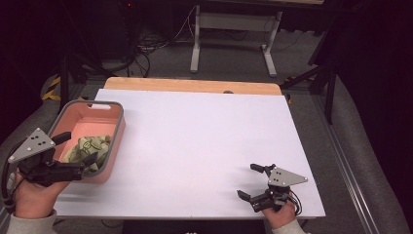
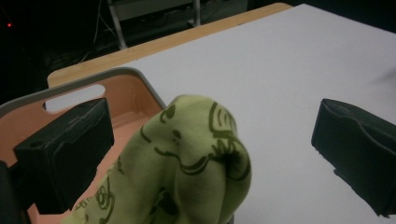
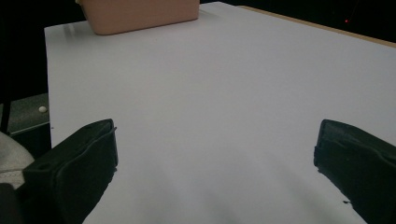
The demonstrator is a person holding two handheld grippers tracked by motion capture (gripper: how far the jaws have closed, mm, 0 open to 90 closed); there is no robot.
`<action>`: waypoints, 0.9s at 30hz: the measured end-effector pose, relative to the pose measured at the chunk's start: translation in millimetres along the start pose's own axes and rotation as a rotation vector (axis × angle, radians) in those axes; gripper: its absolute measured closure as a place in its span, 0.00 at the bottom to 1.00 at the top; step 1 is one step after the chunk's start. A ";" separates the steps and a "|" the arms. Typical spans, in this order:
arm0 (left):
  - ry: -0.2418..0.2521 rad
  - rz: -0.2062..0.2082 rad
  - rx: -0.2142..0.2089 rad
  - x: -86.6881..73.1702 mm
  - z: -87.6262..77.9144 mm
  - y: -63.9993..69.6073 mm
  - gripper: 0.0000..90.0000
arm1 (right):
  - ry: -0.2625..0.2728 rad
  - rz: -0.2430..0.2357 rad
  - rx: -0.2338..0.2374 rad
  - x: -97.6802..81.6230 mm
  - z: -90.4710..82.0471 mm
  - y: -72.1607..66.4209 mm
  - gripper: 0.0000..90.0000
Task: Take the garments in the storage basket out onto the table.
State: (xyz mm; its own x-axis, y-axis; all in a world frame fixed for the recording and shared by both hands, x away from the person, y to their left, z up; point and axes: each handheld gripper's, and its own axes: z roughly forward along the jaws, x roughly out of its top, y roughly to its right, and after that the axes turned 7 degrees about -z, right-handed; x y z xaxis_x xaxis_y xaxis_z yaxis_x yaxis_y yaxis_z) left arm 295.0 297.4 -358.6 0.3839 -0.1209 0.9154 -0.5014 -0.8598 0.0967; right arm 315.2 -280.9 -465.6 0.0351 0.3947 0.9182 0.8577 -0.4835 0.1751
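Left tool (image 1: 75,155) wide at bin (image 1: 116,127), jaws flanking green cloth (image 2: 187,168). Right tool (image 1: 252,181) wide, empty, over white worktop (image 1: 195,141).

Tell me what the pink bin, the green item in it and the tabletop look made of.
Pink bin: likely moulded plastic, matte, with a grey rim and a cut-out handle slot. Green item: soft fabric, probably knit, printed with dark line drawings; it bunches and folds. Tabletop: a smooth white sheet, faintly glossy, perhaps laminate, over a wood-look board showing at the far edge.
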 end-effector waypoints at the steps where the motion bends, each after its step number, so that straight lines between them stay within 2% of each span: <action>1: -0.007 0.001 0.006 -0.6 0.4 -0.9 0.00 | 0.000 0.000 0.000 0.0 0.0 0.0 0.00; 3: -0.036 0.010 0.008 -3.5 3.0 -5.0 0.01 | 0.002 0.001 0.000 -0.1 -0.3 0.3 0.00; 12: -0.103 0.021 0.014 -15.1 11.9 -14.2 0.01 | 0.005 0.008 0.000 -0.6 -0.9 1.0 0.00; 18: -0.131 0.015 0.011 -20.2 16.0 -18.0 0.00 | 0.004 0.008 0.000 -0.7 -0.8 1.0 0.00; 27: -0.171 -0.021 0.007 -28.4 26.0 -24.2 0.00 | 0.003 0.008 0.003 -0.9 -0.7 1.2 0.00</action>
State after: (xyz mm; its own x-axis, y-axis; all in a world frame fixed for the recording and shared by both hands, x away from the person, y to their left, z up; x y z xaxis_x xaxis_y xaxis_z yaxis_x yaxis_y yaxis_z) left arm 316.5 308.8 -397.1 0.5211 -0.1852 0.8331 -0.4864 -0.8666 0.1116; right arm 315.8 -282.5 -466.0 0.0410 0.3886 0.9205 0.8589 -0.4845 0.1663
